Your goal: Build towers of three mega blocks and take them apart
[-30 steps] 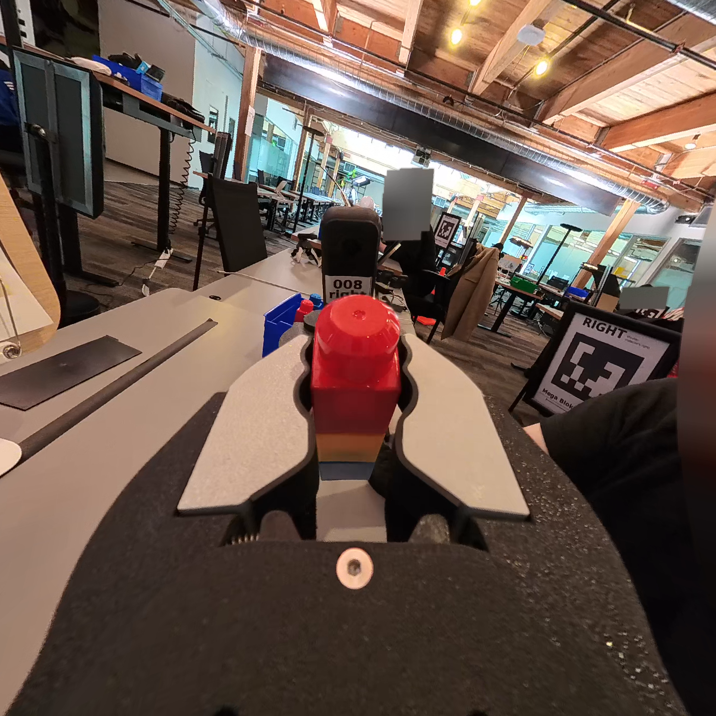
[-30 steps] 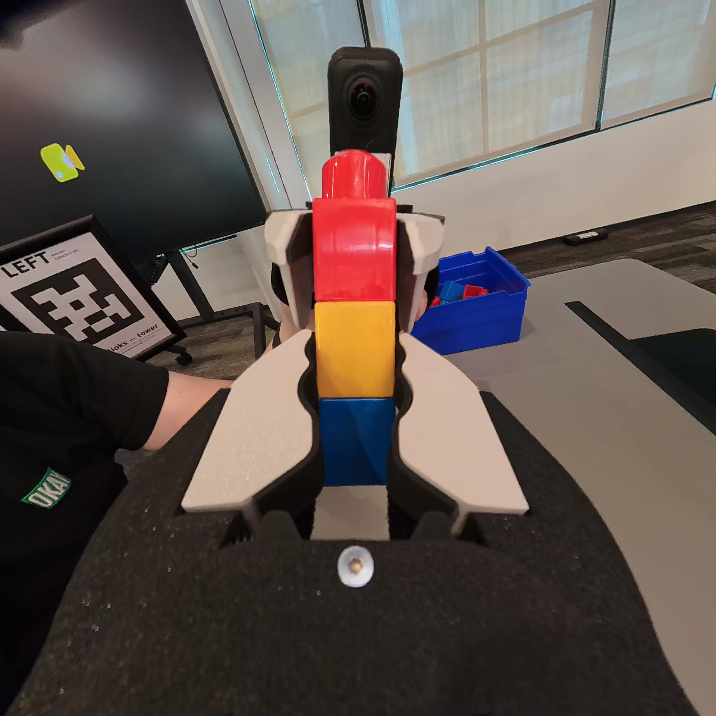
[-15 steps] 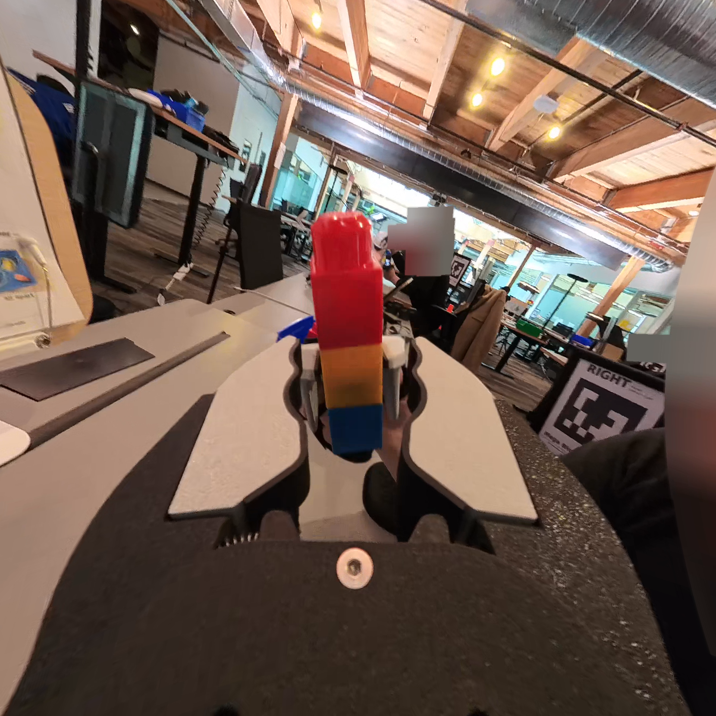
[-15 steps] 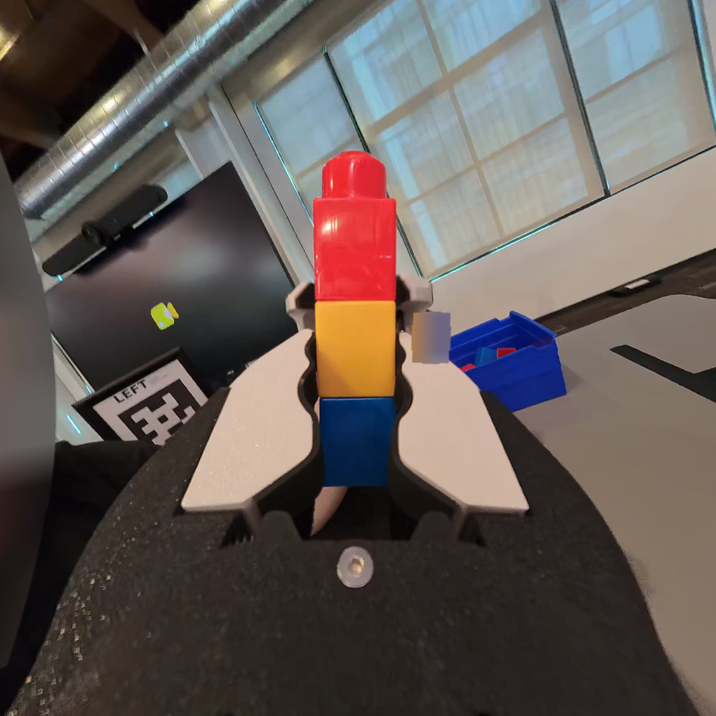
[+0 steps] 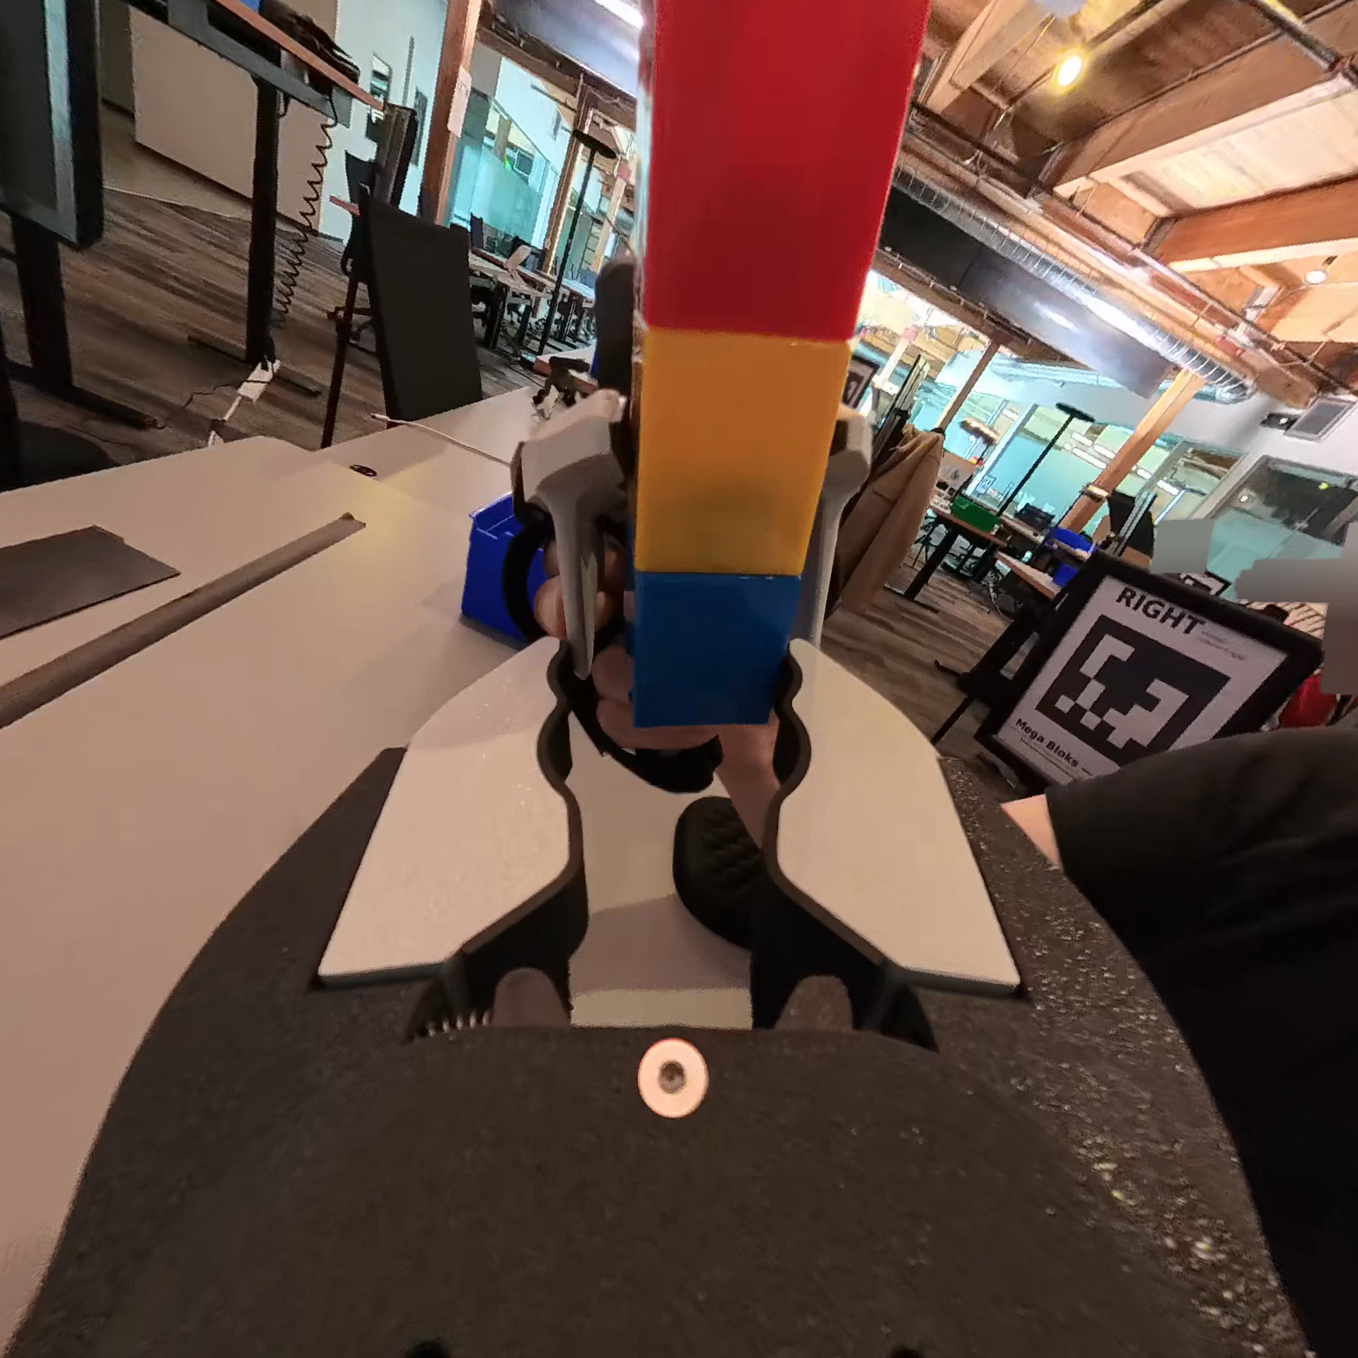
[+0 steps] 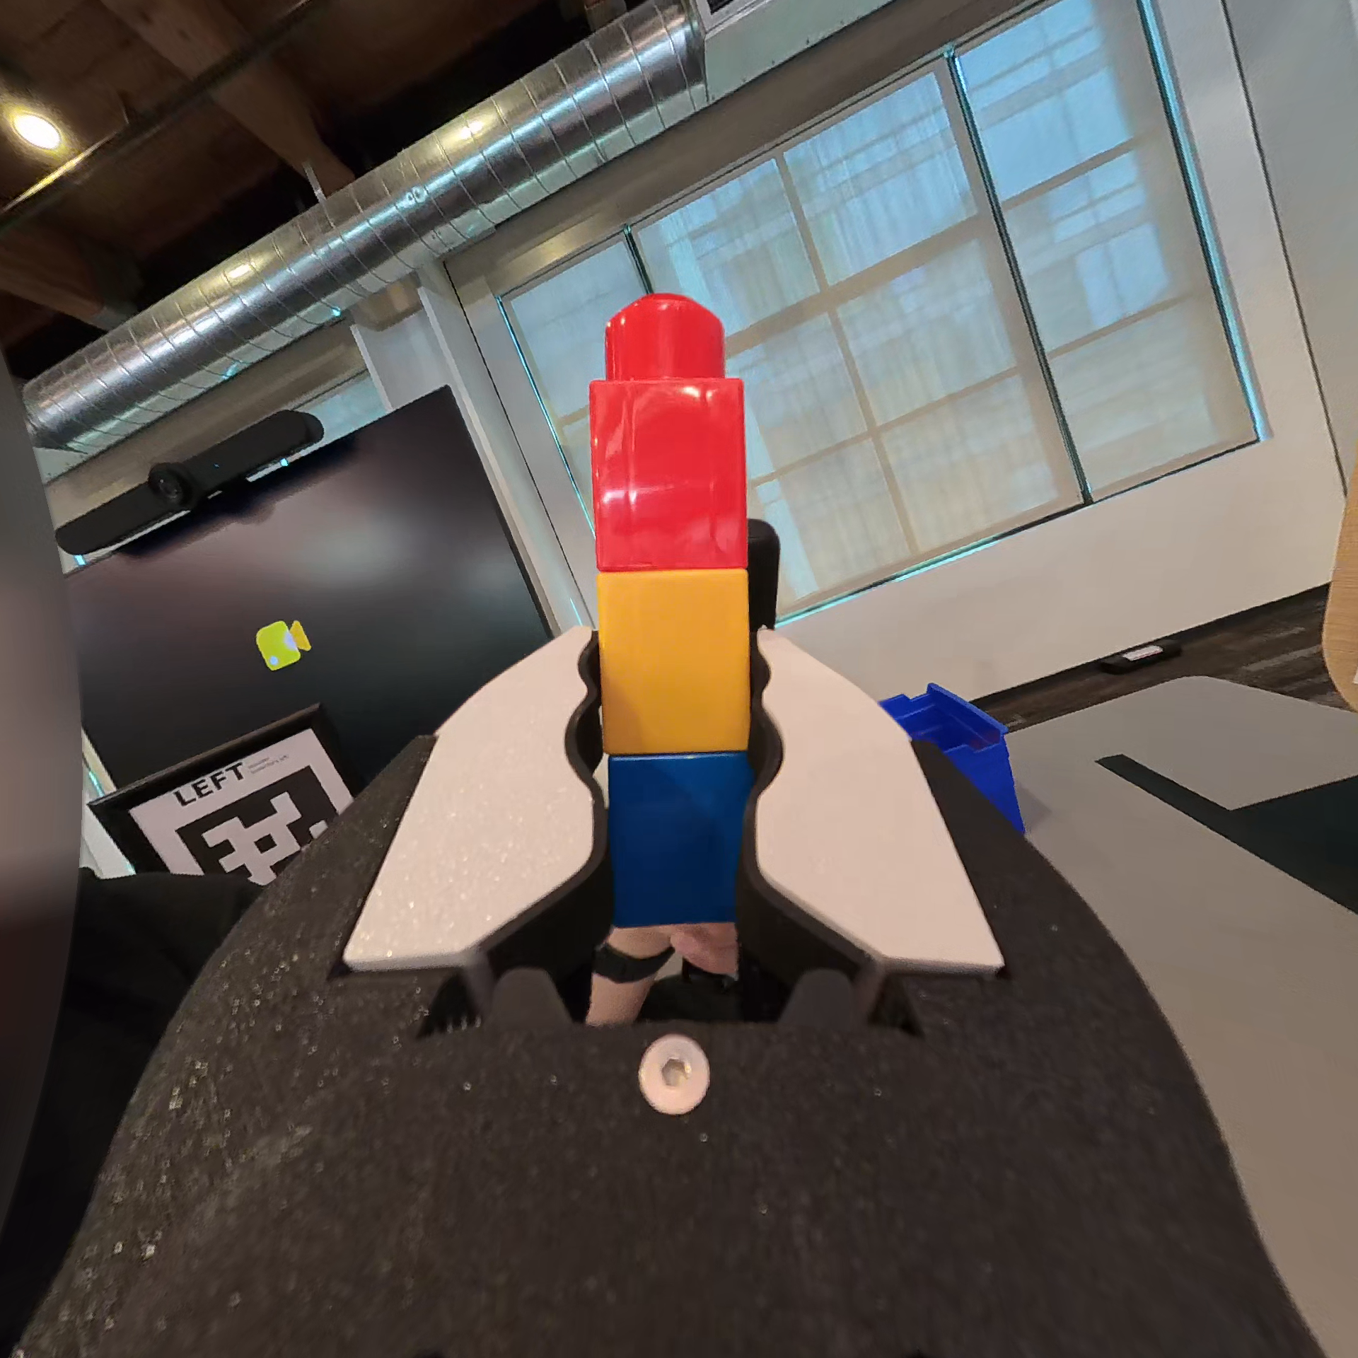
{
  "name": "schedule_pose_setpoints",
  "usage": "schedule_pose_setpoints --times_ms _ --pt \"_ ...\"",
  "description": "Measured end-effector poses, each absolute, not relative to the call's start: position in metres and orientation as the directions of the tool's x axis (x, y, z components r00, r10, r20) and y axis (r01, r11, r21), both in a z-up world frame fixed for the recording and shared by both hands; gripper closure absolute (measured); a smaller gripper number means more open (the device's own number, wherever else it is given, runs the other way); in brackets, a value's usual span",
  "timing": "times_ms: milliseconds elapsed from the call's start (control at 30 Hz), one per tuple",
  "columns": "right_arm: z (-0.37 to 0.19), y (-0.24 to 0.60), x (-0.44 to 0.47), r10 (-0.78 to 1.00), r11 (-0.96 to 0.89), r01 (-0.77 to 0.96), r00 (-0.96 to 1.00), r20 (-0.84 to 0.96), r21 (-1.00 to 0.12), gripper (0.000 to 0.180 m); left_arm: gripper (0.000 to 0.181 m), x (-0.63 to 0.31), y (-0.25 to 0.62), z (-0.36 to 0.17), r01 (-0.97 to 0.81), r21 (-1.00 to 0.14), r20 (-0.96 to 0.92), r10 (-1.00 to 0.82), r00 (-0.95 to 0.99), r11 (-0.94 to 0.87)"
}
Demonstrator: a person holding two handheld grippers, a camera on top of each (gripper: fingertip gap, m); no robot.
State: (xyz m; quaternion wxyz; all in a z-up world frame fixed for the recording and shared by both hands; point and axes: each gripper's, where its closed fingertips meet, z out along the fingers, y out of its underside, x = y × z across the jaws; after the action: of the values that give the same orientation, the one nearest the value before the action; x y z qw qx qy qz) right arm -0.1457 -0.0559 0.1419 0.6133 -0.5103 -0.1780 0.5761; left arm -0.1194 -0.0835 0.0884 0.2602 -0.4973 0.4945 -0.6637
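Right tongs [image 6: 674, 764]: clamping the tower [image 6: 672, 624] at its blue and yellow blocks.
Left tongs [image 5: 672, 705]: spread wide, gripping nothing, just under the tower's base.
Tower: standing upright above the worktop [image 5: 220, 698], red block [image 6: 669, 478] uppermost, likely coming off next.

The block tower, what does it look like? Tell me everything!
The shiny plastic three-block tower stands upright in the air: a blue block at the bottom, a yellow block in the middle, a red block with a round knob on top. The right gripper squeezes its lower blocks; the left gripper is open beside its base.
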Motion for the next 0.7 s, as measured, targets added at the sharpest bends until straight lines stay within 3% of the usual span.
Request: schedule_pose_setpoints --times_ms 167,467,633,700 --pt "0.139 -0.062 -0.147 0.885 -0.28 -0.485 0.205 -0.419 -0.829 0.14 0.145 -0.119 -0.084 0.076 -0.2 -0.95 0.294 -0.903 -0.314 -0.24" --pt "0.12 -0.059 -0.143 0.833 -0.182 -0.232 0.48 -0.275 -0.956 0.136 0.146 -0.125 -0.089 0.066 -0.319 -0.915 0.352 -0.875 -0.332 -0.247" --pt "0.11 -0.066 -0.148 0.83 -0.203 -0.101 0.51 -0.226 -0.974 0.136 0.146 -0.128 -0.094 0.057 -0.392 -0.894 0.356 -0.877 -0.323 -0.218" --pt "0.107 -0.066 -0.149 0.829 -0.198 -0.067 0.521 -0.203 -0.978 0.143 0.146 -0.129 -0.095 0.055 -0.409 -0.889 0.354 -0.878 -0.323 -0.208"
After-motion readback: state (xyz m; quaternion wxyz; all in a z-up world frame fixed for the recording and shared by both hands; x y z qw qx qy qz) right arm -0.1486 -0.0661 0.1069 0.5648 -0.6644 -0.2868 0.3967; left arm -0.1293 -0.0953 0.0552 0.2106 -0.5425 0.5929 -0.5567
